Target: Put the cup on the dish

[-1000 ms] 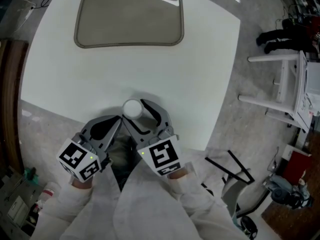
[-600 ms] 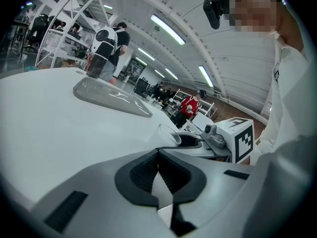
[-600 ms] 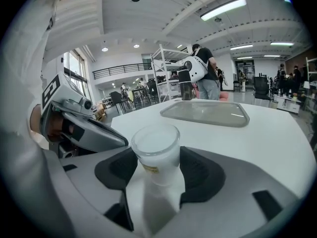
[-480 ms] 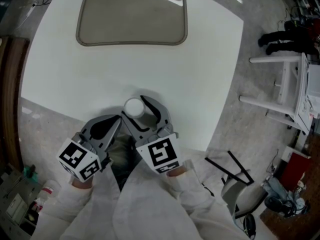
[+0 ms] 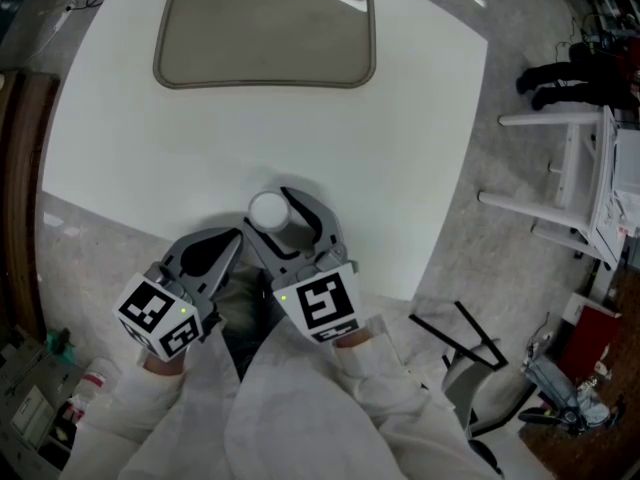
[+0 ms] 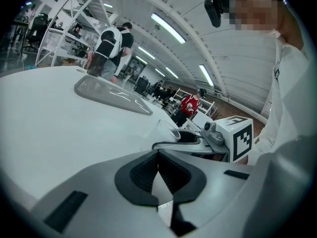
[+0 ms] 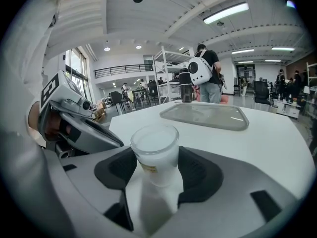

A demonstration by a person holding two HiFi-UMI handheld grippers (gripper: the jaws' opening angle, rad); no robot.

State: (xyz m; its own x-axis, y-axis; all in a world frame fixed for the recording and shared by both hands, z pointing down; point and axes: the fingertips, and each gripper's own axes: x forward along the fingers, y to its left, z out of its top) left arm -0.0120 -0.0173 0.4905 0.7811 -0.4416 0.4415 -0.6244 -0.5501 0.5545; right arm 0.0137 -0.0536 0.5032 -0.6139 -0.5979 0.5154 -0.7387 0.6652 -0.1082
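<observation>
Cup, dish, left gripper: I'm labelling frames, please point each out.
cup [image 7: 154, 150]: right gripper view, frosted side wall.
dish [image 5: 265, 28]: head view, bare floor.
left gripper [image 6: 158, 153]: left gripper view, where its tips meet.

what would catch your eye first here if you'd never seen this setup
First the pale cup, clamped upright between the jaws of the right gripper at the near edge of the white table. Next the big grey dish, lying empty at the table's far side. The left gripper is shut on nothing, close beside the right one.

A white table [image 5: 250, 138] stands on grey floor [image 5: 505, 78], white rack [image 5: 572, 173], perhaps shelving, nearby.
</observation>
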